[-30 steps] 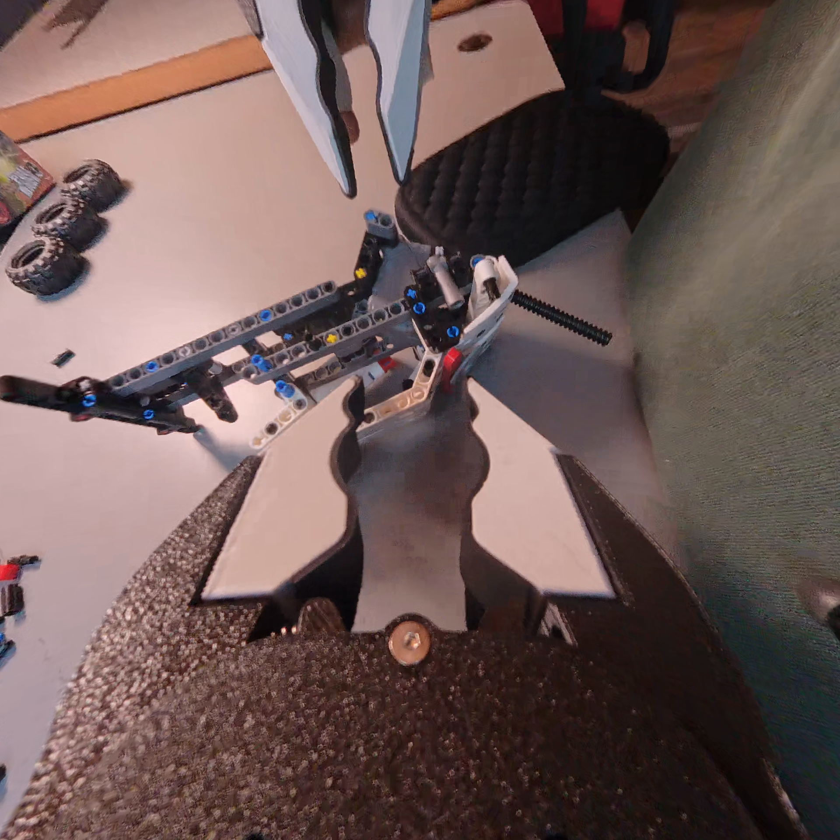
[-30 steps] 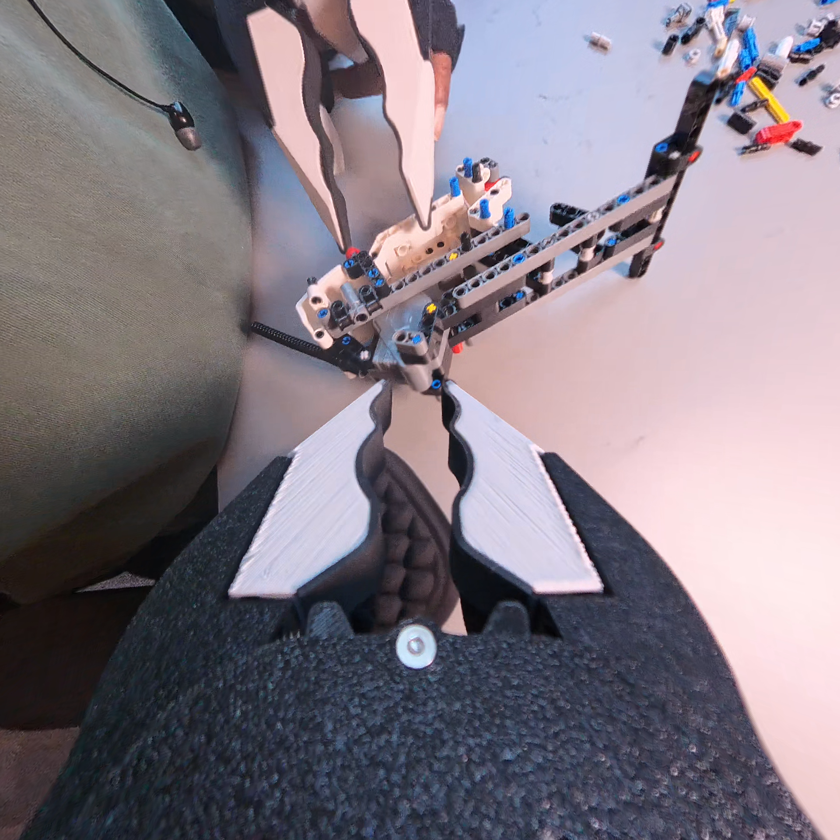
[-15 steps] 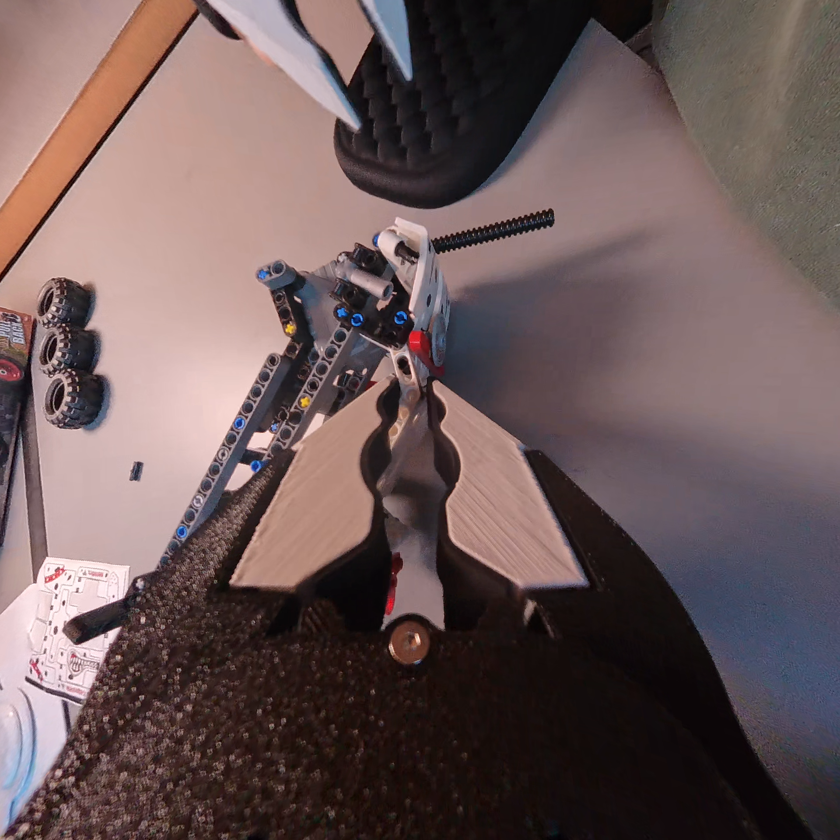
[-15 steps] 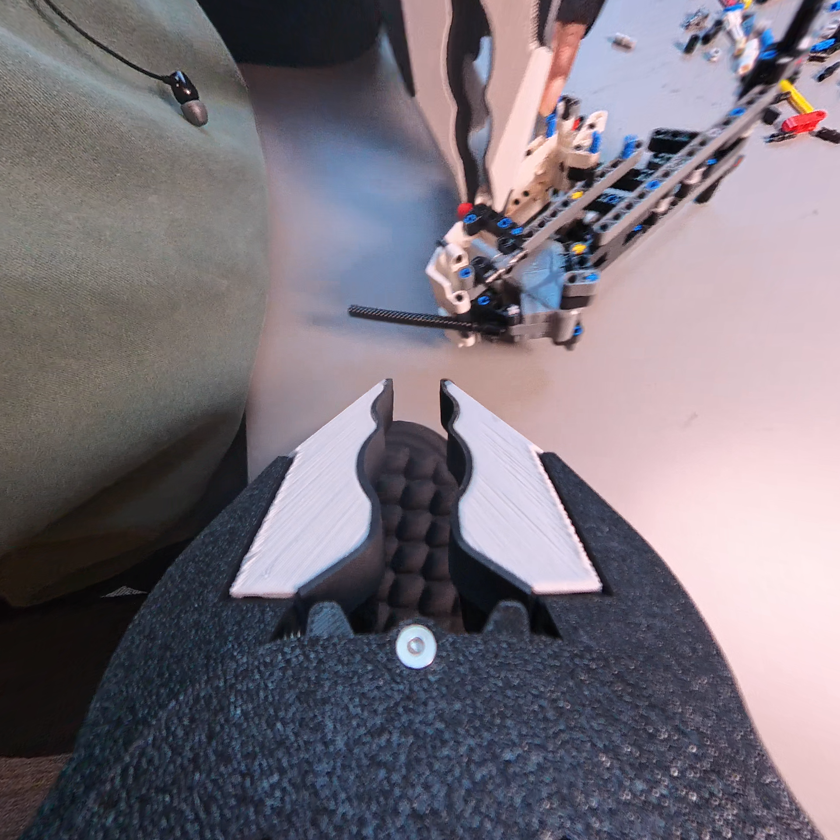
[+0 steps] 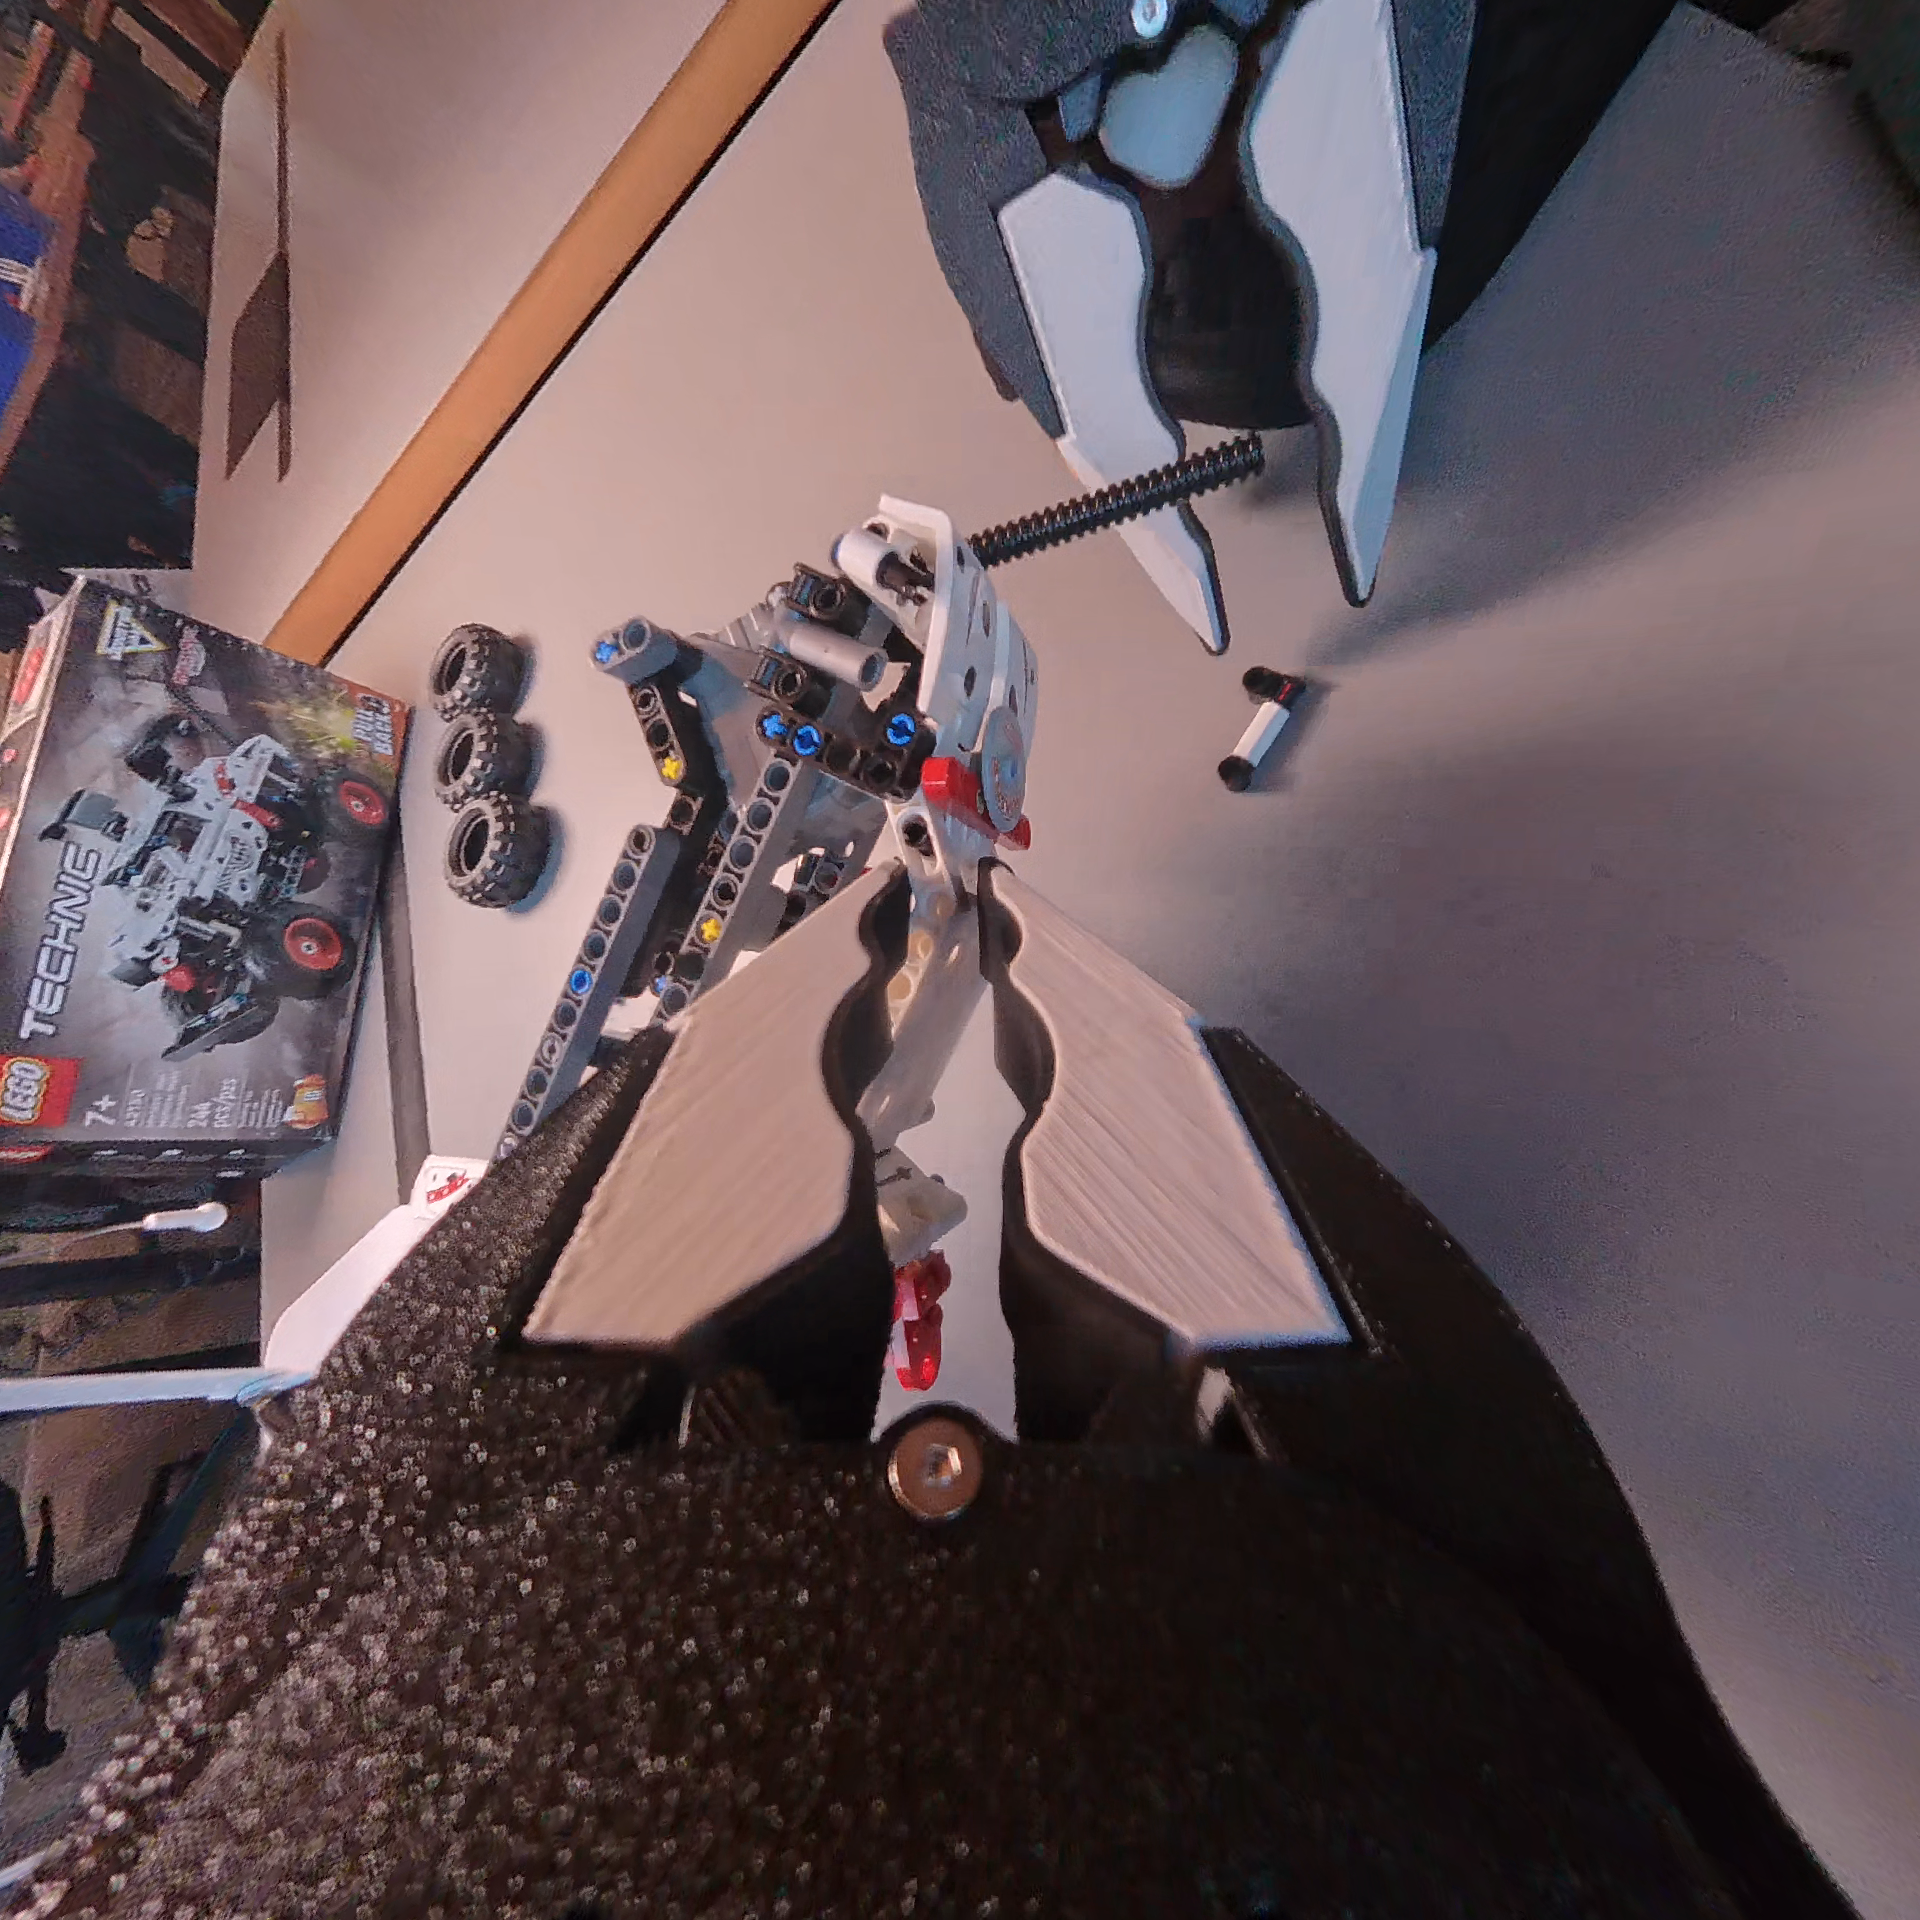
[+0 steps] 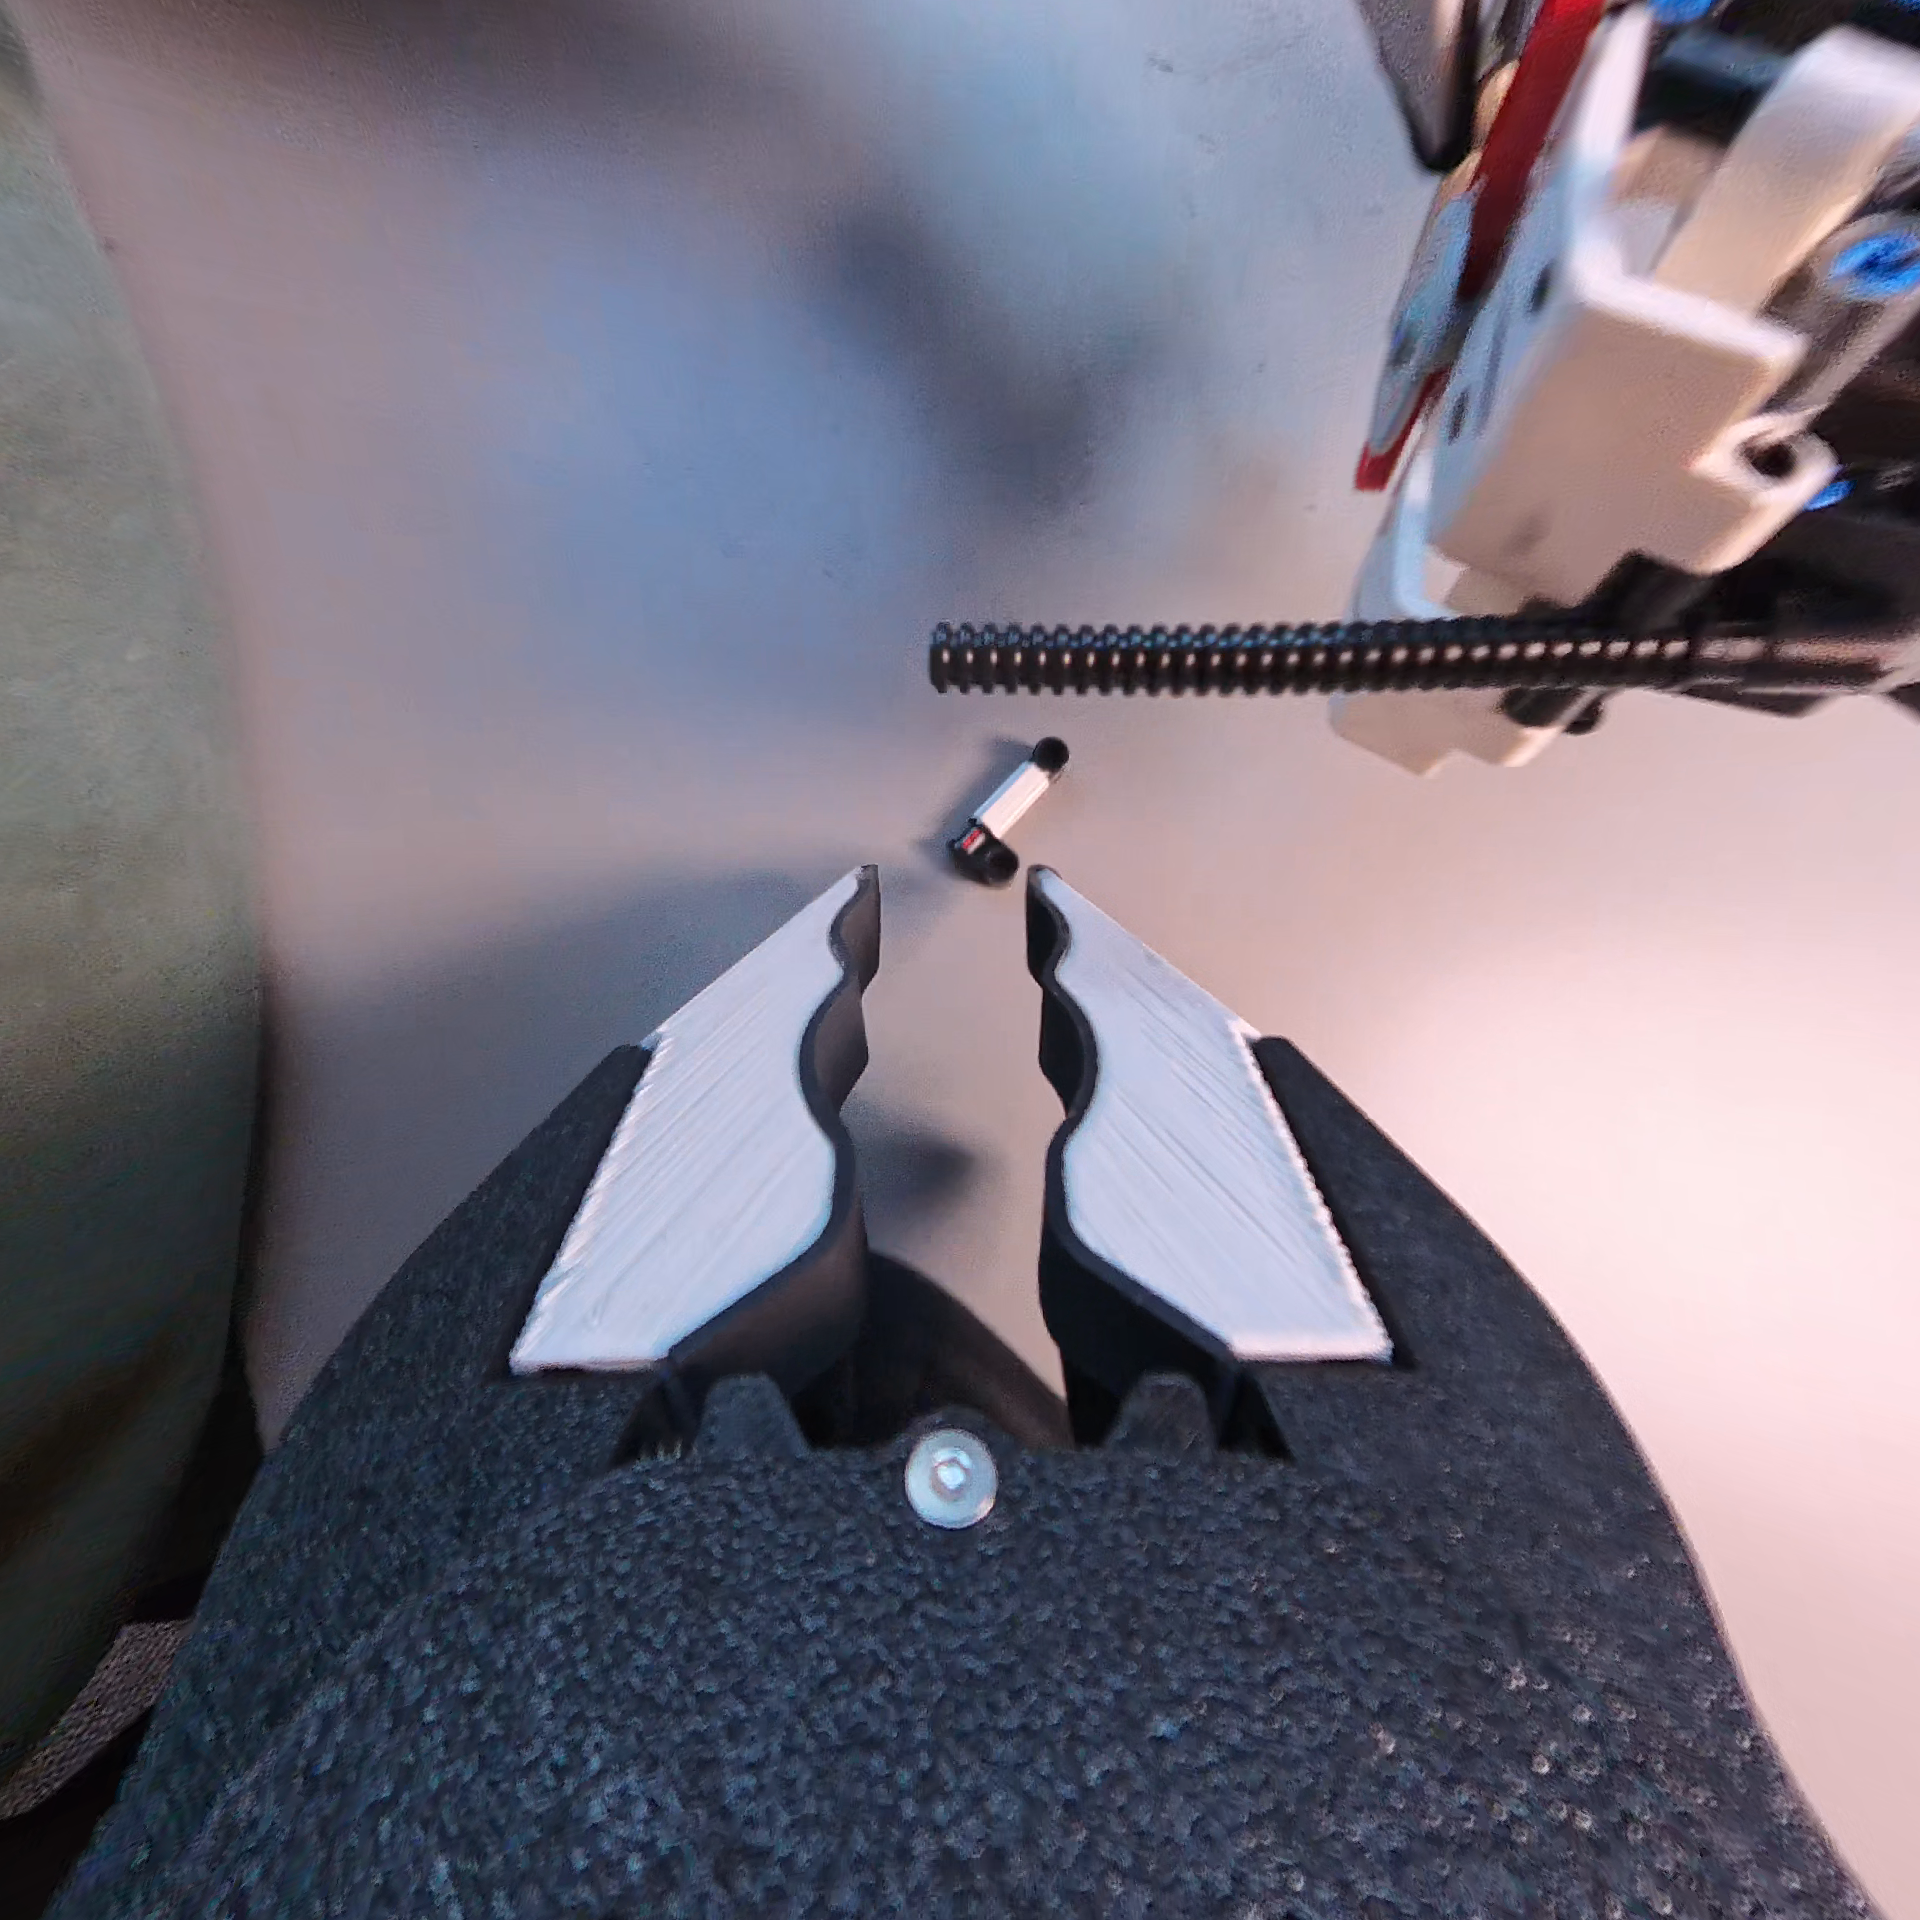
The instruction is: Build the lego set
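Observation:
My left gripper (image 5: 935, 883) is shut on a white beam of the lego truck chassis (image 5: 790, 769) and holds it lifted and tilted above the grey table (image 5: 1558, 935). A black ribbed rod (image 5: 1112, 504) sticks out of the chassis; it also shows in the right wrist view (image 6: 1247, 657). A small white-and-black pin piece (image 5: 1259, 727) lies loose on the table, and the right wrist view (image 6: 1006, 805) shows it just beyond my fingertips. My right gripper (image 6: 951, 881) is open and empty, pointing down at that piece; it also shows in the left wrist view (image 5: 1283, 618).
Three black tyres (image 5: 483, 764) lie in a row at the left. The lego set box (image 5: 187, 883) stands beside them. A white instruction sheet (image 5: 353, 1288) lies at the lower left. A green-clad person (image 6: 94, 727) is close at the left of the right wrist view. Spacing between my two grippers at the tips: around 12 cm.
My left gripper has closed on the chassis beam and swung it up and round. My right gripper has let go of the chassis, drawn back and dropped toward the small pin piece.

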`<state>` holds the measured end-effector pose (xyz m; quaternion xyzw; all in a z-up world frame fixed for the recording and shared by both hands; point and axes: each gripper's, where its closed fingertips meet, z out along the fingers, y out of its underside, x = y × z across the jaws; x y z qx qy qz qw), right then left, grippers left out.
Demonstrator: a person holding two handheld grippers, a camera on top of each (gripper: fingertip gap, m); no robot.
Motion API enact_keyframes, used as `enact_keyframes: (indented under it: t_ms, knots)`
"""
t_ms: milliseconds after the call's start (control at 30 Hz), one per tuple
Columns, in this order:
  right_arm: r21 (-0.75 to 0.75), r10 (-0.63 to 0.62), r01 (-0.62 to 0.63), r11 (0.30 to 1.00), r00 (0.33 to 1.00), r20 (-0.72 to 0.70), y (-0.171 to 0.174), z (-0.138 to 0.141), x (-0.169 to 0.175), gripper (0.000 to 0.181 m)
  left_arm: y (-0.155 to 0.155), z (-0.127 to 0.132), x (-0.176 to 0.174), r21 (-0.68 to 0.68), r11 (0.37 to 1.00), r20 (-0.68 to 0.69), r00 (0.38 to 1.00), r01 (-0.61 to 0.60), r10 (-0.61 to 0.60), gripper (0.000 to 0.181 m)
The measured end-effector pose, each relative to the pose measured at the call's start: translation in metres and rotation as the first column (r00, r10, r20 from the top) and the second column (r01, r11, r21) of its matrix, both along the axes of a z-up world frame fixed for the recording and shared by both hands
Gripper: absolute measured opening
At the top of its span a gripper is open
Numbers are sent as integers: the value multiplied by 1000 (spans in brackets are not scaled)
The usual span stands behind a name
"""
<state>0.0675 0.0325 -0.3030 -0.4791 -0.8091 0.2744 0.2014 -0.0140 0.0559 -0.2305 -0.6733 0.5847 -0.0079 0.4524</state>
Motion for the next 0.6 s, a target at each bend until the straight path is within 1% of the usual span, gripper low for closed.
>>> enact_keyframes:
  t_ms: [67, 133, 167, 200, 300, 333, 400, 433, 533, 600]
  knots:
    - [11, 6, -6, 1000, 999, 37, 1, -11, -9, 28, -2, 3, -7, 8, 1000, -5, 1000, -15, 15, 12]
    - [-35, 45, -43, 998, 997, 55, -4, -11, -11, 7, -6, 3, -11, 5, 1000, -4, 1000, -20, 20, 12]
    - [-46, 66, -63, 997, 995, 78, -6, -11, -7, 7, -8, 1, -12, -1, 1000, -5, 1000, -20, 20, 12]
    - [-70, 115, -109, 992, 989, 97, -13, -10, 2, 7, -11, -1, -12, -8, 1000, -6, 1000, -18, 18, 12]
    - [-163, 240, -231, 959, 970, 32, -39, 15, 34, 7, -24, -11, -3, -47, 999, 14, 1000, 19, -18, 13]
    - [-190, 256, -249, 950, 967, 12, -44, 26, 45, 7, -29, -16, 4, -63, 997, 20, 999, 45, -43, 12]
    - [-236, 243, -239, 942, 970, -12, -43, 48, 65, 7, -40, -24, 21, -96, 989, 29, 993, 113, -111, 12]
    - [-240, 216, -215, 947, 976, -22, -37, 58, 72, 7, -46, -28, 31, -108, 983, 31, 988, 151, -149, 12]
    - [-215, 98, -113, 970, 992, -79, -8, 80, 77, 7, -60, -36, 57, -125, 959, 15, 967, 256, -256, 12]
    - [-166, 36, -54, 985, 993, -111, 9, 84, 71, 7, -66, -39, 67, -124, 947, -3, 954, 297, -300, 13]
